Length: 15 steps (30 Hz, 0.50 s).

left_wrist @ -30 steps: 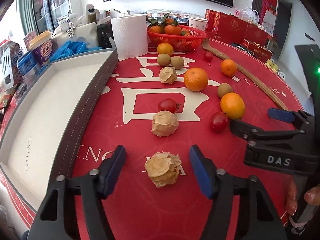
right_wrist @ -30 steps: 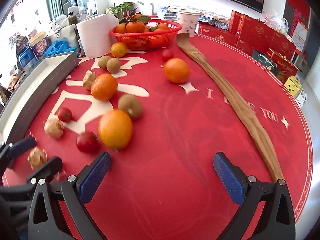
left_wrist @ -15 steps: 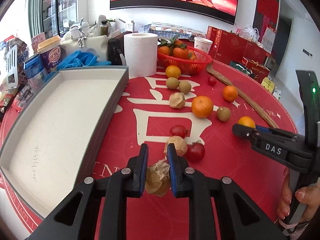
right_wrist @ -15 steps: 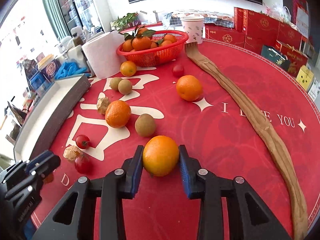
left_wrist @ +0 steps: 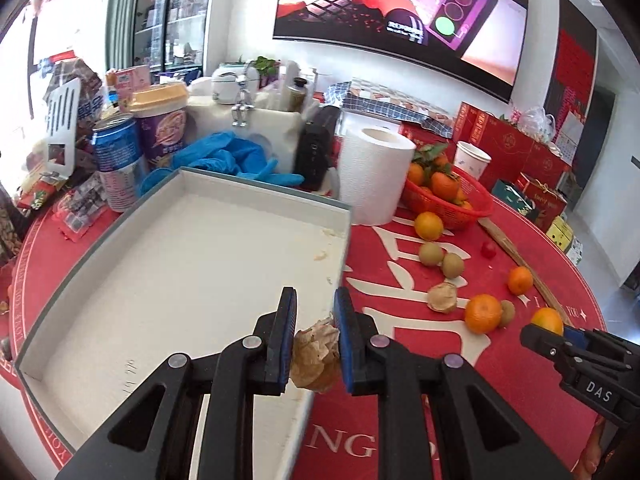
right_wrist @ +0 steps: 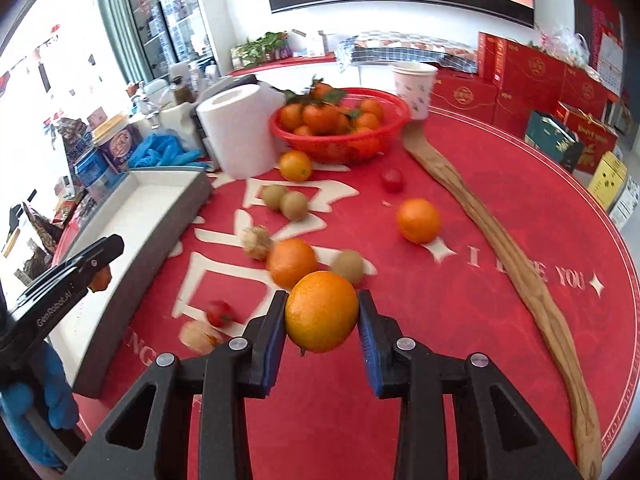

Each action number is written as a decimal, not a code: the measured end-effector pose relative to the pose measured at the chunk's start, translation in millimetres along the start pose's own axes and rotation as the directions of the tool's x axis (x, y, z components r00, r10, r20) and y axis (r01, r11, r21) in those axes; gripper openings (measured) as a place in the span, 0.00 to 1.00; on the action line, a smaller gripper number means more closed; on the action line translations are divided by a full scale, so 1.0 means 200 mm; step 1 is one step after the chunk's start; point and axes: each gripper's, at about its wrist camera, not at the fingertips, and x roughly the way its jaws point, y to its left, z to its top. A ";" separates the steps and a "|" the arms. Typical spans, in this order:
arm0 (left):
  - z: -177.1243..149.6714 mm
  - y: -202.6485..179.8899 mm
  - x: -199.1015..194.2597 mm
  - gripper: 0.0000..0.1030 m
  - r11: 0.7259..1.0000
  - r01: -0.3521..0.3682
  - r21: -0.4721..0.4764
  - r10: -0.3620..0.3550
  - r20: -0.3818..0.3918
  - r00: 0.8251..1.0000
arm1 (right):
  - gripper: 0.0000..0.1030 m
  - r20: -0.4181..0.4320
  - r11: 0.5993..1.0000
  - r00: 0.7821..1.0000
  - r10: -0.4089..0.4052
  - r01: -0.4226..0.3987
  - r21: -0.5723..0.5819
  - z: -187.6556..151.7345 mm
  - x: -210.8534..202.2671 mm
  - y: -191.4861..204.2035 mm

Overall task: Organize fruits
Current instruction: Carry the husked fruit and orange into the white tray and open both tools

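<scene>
Fruit in both tongs: the left tongs [left_wrist: 315,334] pinch a papery husk fruit [left_wrist: 316,354] over the tray [left_wrist: 168,264] edge, its crumpled tip pointing away from the camera; the right tongs [right_wrist: 322,322] clamp a round orange [right_wrist: 321,311] above the red bench [right_wrist: 460,312].

A papery, crinkled tan husk fruit [left_wrist: 314,354]; a glossy, finely dimpled orange [right_wrist: 321,312]; a matt white-lined grey tray [left_wrist: 168,264]; a red woven plastic basket [right_wrist: 344,142]; a smooth red printed tablecloth [right_wrist: 460,320].
</scene>
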 end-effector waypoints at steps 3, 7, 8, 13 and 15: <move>0.03 0.14 0.00 0.21 0.998 -0.044 -0.052 0.045 0.005 0.999 | 0.34 -0.011 0.999 0.999 0.036 -0.036 -0.037 0.06 0.05 0.15; 0.05 0.30 0.01 0.21 0.989 -0.090 -0.116 0.089 -0.012 0.996 | 0.34 -0.022 0.991 0.996 0.082 -0.084 -0.104 0.12 0.11 0.38; 0.05 0.31 0.02 0.21 0.987 -0.104 -0.121 0.103 -0.017 0.995 | 0.34 -0.026 0.987 0.995 0.097 -0.100 -0.122 0.13 0.12 0.44; 0.03 0.42 0.06 0.21 0.977 -0.143 -0.159 0.134 -0.068 0.989 | 0.34 -0.052 0.963 0.986 0.161 -0.168 -0.210 0.16 0.20 0.74; 0.02 0.45 0.05 0.20 0.973 -0.150 -0.174 0.140 -0.072 0.988 | 0.34 -0.063 0.955 0.983 0.173 -0.183 -0.233 0.17 0.23 0.81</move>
